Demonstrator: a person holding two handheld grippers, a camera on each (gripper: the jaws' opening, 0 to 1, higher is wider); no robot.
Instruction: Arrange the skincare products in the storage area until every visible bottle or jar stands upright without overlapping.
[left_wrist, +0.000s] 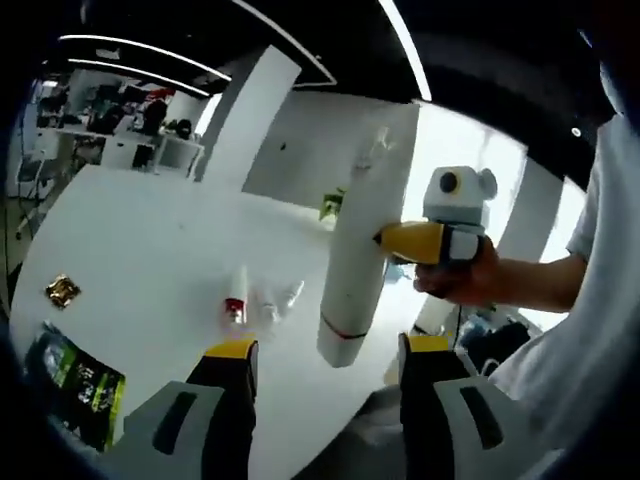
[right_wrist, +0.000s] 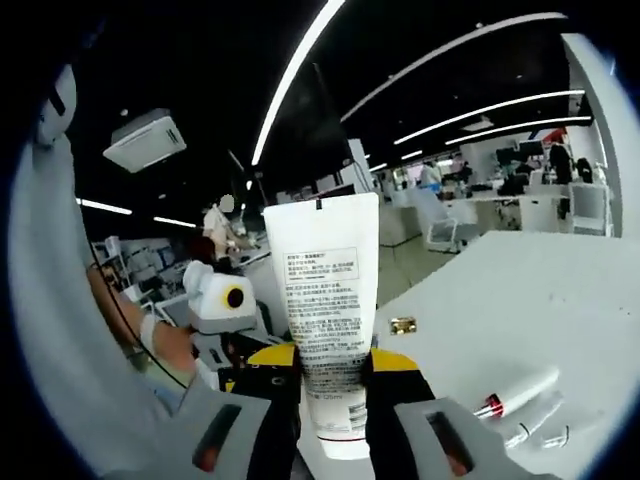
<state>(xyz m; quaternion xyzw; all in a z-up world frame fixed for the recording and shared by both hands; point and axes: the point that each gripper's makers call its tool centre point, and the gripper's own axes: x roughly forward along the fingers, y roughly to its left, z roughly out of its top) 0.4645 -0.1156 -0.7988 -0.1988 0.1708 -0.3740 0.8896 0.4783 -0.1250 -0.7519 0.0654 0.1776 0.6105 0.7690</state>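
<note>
Nearest the lens in the right gripper view, the right claw (right_wrist: 332, 372) pinches a large white tube (right_wrist: 322, 300) between its yellow-tipped jaws, gripping it low on the printed body so that the flat crimped end points up and the cap end sits down between the jaws. In the left gripper view the same tube (left_wrist: 365, 240) hangs in the air with its cap end lowest, the right claw (left_wrist: 412, 243) clamped on its side and a person's hand (left_wrist: 468, 275) behind it. The left claw (left_wrist: 325, 352) is spread wide with nothing between its jaws, just below the tube's cap end. Beyond the tube, on the white surface (left_wrist: 150, 240), lie a small tube with a red band (left_wrist: 235, 300) and two little clear vials (left_wrist: 278, 300) beside it, all on their sides; the right gripper view shows the red-banded tube (right_wrist: 515, 395) and the vials (right_wrist: 540, 425) to the right of the big tube. Farther from the tube a small gold packet (left_wrist: 62, 291) rests on the surface, and a dark green packet (left_wrist: 80, 385) sits near the surface's edge. The tube is held, not yet stood up, so the task looks far from done. The risk I see is that the tube is tall and would stand on a narrow cap: released at a tilt it could topple, and it might land on the small items lying nearby.
</note>
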